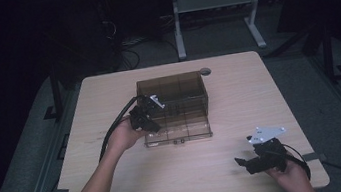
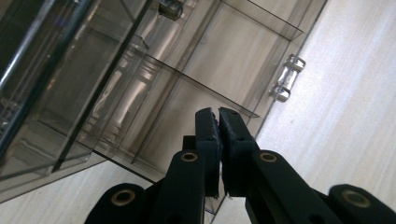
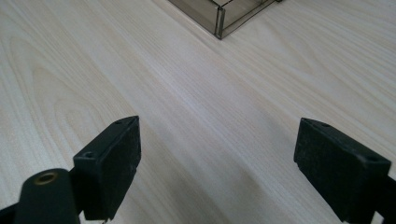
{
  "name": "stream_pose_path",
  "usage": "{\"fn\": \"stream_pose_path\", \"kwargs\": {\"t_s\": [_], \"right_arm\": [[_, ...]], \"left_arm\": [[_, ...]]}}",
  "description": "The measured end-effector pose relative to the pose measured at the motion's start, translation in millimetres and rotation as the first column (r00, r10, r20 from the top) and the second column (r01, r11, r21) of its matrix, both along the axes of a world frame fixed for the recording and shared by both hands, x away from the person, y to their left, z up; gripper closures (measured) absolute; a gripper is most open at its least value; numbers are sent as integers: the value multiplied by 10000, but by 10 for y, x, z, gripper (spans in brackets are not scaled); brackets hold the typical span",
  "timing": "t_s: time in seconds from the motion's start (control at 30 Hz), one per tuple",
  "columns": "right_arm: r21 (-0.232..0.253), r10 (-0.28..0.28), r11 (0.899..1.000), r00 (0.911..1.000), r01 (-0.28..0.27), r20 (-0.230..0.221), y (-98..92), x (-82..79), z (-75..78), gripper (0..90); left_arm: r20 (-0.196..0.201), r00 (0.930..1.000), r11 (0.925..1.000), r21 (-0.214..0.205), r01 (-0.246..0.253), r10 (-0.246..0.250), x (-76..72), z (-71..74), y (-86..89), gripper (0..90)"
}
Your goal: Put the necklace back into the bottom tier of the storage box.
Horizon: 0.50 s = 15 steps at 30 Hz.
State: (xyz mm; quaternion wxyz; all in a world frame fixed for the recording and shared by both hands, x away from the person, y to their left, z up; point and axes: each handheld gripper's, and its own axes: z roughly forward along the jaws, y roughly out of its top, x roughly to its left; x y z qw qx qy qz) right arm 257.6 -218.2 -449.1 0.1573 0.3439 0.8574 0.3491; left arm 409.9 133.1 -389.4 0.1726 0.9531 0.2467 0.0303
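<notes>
The see-through brown box (image 1: 175, 106) sits in the middle of the bench (image 1: 238, 91). The left claw (image 2: 218, 114) is pressed together at its left side. The right claw (image 3: 217, 158) is spread wide, well apart from the box.

Two bare forearms, no sleeves visible. Left gripper (image 1: 147, 115): black, brass-ringed screw holes, grey three-cornered plate, thick black cable. Right gripper (image 1: 249, 161): black, blocky rectangular jaw pads, same grey plate, thin black cable.
</notes>
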Motion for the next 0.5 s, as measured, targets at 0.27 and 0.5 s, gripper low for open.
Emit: {"fn": "stream_pose_path", "kwargs": {"t_s": [0.27, 0.5], "right_arm": [[16, 6, 10000, 10000, -6, 22, -5, 0, 2, 143], [16, -1, 10000, 10000, 1, 17, -8, 2, 2, 143]], "left_arm": [[-83, 9999, 10000, 78, -56, 56, 31, -48, -4, 866], [-206, 9997, 9999, 56, -136, 137, 43, -91, 24, 866]]}}
